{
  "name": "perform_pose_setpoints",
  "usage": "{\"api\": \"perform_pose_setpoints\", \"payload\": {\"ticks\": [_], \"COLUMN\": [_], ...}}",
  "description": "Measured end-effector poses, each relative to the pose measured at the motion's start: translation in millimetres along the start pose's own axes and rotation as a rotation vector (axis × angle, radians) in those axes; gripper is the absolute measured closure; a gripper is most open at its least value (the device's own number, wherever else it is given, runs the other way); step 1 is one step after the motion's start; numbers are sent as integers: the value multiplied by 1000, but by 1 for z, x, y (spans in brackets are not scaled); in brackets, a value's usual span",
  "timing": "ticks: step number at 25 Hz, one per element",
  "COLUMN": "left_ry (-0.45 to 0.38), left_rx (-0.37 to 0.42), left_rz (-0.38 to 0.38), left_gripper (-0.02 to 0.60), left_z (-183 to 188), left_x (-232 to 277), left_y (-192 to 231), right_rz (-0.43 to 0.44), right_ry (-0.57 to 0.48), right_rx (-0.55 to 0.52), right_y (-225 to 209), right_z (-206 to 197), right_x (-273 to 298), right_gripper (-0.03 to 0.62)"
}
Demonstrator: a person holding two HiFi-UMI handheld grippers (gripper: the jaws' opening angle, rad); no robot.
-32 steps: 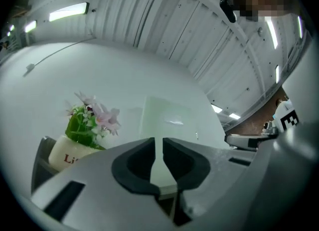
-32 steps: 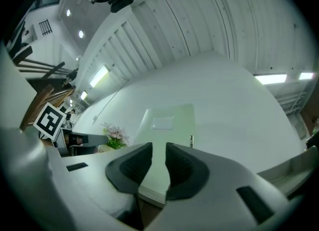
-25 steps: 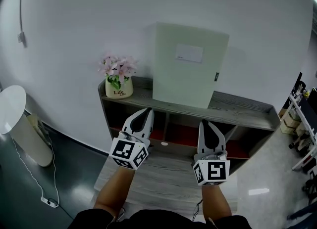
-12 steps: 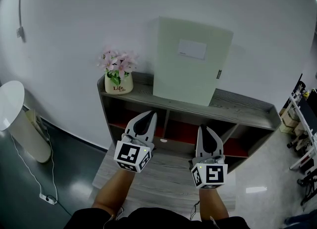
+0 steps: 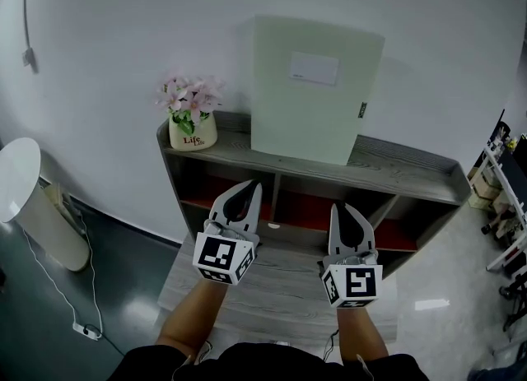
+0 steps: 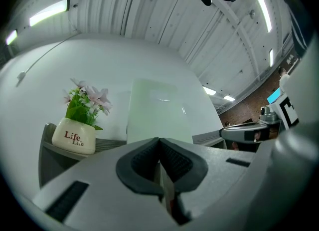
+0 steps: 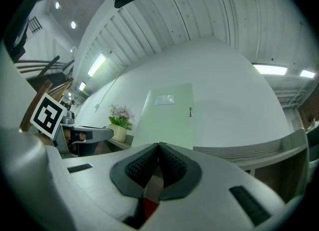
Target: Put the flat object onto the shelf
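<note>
Standing up on top of the shelf (image 5: 408, 175) is the flat object (image 5: 309, 91), a pale green board with a small white label. It is ahead of both grippers and higher than them. Its bottom edge sits on the shelf top. Its back seems to lean on the wall (image 5: 107, 34), which is likely why it does not fall over. The left gripper (image 5: 245, 187) is clenched with nothing in it. The right gripper (image 5: 345, 208) is clenched and empty too. Both hang low over the gray tabletop (image 5: 280, 293), well apart from the board, so nothing is pushing it. A flower pot (image 5: 191, 131) sits on the shelf ahead of the left gripper, near the board with a gap between them, so the board has its own room. The job looks done.
</note>
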State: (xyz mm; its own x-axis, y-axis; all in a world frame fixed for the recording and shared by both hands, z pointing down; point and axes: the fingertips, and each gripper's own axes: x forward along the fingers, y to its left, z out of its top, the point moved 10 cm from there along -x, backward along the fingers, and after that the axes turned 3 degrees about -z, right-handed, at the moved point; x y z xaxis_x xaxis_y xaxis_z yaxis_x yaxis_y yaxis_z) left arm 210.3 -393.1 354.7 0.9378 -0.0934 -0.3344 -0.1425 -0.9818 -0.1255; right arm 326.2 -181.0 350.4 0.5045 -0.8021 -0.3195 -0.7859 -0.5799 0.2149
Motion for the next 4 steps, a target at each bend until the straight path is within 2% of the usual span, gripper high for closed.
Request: {"api": "perform_pose_setpoints", "payload": {"ticks": [4], "left_ry": [4], "left_rx": [1], "left_rz": [-8], "left_gripper": [575], "left_z": [-3], "left_x": [2], "left_y": [-1], "right_rz": [-1], "right_ry": [-5], "right_rx": [-2], "right_y": [-1], "right_z": [-1], "right_x": [4], "right_gripper": [571]}}
